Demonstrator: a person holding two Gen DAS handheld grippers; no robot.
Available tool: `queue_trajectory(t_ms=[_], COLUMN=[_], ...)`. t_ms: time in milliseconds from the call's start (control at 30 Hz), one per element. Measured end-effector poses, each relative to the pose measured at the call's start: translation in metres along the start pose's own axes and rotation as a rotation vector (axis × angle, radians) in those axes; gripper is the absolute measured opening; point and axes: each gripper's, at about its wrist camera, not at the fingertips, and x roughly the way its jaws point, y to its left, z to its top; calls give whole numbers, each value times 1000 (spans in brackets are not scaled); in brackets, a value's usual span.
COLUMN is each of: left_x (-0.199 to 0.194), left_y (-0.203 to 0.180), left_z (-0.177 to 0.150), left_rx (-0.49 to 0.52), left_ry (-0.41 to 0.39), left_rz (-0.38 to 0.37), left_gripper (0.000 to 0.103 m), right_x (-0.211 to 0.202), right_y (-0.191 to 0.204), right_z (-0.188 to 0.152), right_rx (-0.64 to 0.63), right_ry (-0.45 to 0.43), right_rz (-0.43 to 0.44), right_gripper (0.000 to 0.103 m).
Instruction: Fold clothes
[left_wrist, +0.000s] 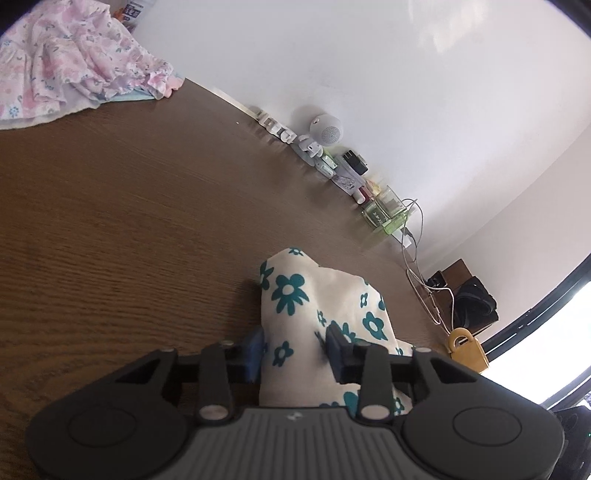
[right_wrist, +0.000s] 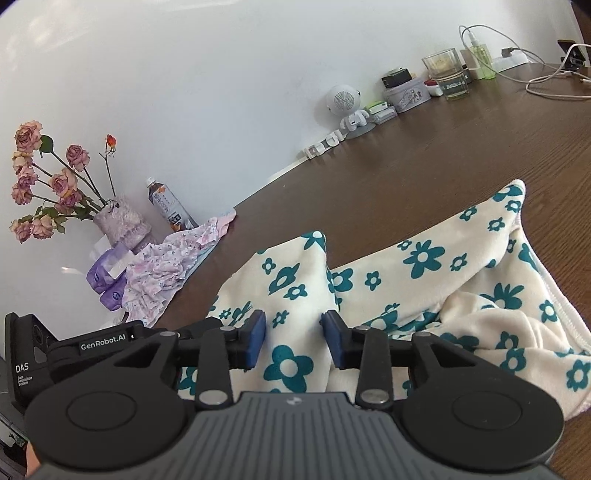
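Both grippers are pinching raised folds of the cream cloth with teal flowers (right_wrist: 424, 266) at lower centre of each frame, left gripper (left_wrist: 295, 349) and right gripper (right_wrist: 293, 338) each narrowed onto fabric, while the rest is lying rumpled on the brown table (left_wrist: 129, 221), lower right.

Background items on the brown wooden surface (right_wrist: 424, 155), ranged along the white wall (right_wrist: 221, 74): a vase (right_wrist: 120, 221) of dried pink roses (right_wrist: 48, 181); a drink bottle (right_wrist: 168, 205) just beside it; purple tissue packs (right_wrist: 105, 277); a round white speaker figure (right_wrist: 345, 101); a patterned tin (right_wrist: 406, 94); a glass jar (right_wrist: 447, 72); white cables (right_wrist: 546, 83). A yellow padlock (left_wrist: 467, 349) lies near the surface's far edge
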Motion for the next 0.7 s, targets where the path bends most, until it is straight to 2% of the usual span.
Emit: queue_trajectory(t_ms=[100,133,167,200,267,300,400,433,500,533,567,633,700], left_x=[-5,-6,-6,-7,-8,-10,-16,-18,-21,-22,-23,-25,-27], left_y=[-6,-8,-9,-11,-15,-16,-18,-18,-18,-19,-21,-24,-24], left_z=[-7,-9,-11,-12,-14,-16,-20,-22,-25,-26,-27,-31,-32], left_rx=[69,91,105,118,145,155,180,190,209,222,238,266,266], left_ry=[-18,-20,-17,-18,-29,-33,-55,-61,-67,-65,-60,-66,-73], left_rz=[24,14,-3,-3,12,21,56,62,61,53,40,44,54], left_gripper=[46,32,25,25,25,28,45,46,45,33,24,22,26], right_x=[-7,-6,-5,-5,-7,-9,-15,-16,-15,-14,-13,-15,-19], right_y=[4,3,2,2,4,6,13,15,17,17,18,19,19], right_z=[-6,-7,-9,-11,-13,-13,-16,-16,-18,-19,-21,-21,-21], right_rx=[-38,-35,-32,-29,-35,-43,-84,-100,-118,-120,-123,-126,-125], right_ry=[-5,10,23,23,17,11,-8,-11,-3,8,18,9,5], right_rz=[-15,-13,-11,-11,-14,-17,-35,-42,-53,-50,-46,-49,-49], right_gripper=[40,37,31,26,26,29,42,42,40,28,26,28,31])
